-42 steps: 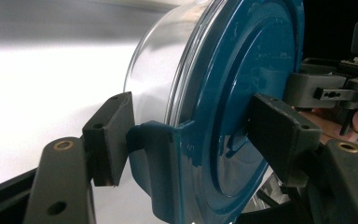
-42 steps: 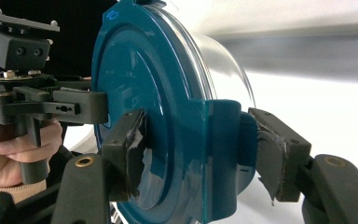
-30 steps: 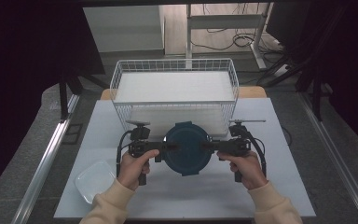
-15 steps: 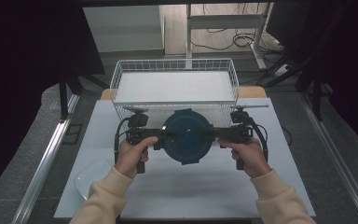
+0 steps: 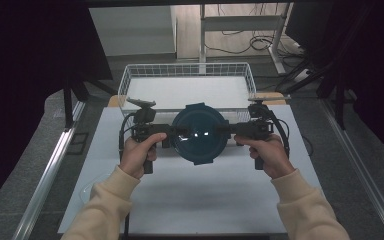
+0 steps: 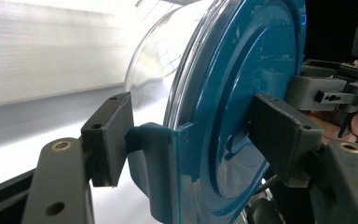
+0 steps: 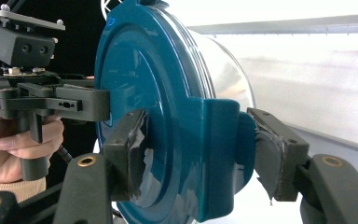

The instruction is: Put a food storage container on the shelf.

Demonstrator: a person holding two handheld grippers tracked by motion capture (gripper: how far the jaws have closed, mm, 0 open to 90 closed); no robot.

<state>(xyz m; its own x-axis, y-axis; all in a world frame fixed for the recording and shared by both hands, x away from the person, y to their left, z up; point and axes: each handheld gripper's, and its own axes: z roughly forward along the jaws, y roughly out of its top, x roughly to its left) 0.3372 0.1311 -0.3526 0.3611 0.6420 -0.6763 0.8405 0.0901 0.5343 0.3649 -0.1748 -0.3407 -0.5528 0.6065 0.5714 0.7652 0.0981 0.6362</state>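
A round container with a teal lid (image 5: 198,134) and a clear bowl (image 6: 158,51) hangs above the white table, tipped so the lid faces the person. My left gripper (image 5: 172,132) is shut on its left edge. In the left gripper view its jaws (image 6: 191,140) clamp a latch tab and the lid (image 6: 242,93). My right gripper (image 5: 226,130) is shut on the opposite edge. In the right gripper view it (image 7: 205,149) pinches the other latch tab of the lid (image 7: 158,93), with the left gripper (image 7: 74,100) beyond.
A white wire basket (image 5: 187,70) stands just behind the container at the table's far edge. A faint clear dish (image 5: 86,189) lies beside the left sleeve. The white table (image 5: 200,200) has open room in front. Metal rails run along both sides.
Both hands have carried the container up and away from the person, toward the basket. Both grips stay the same.
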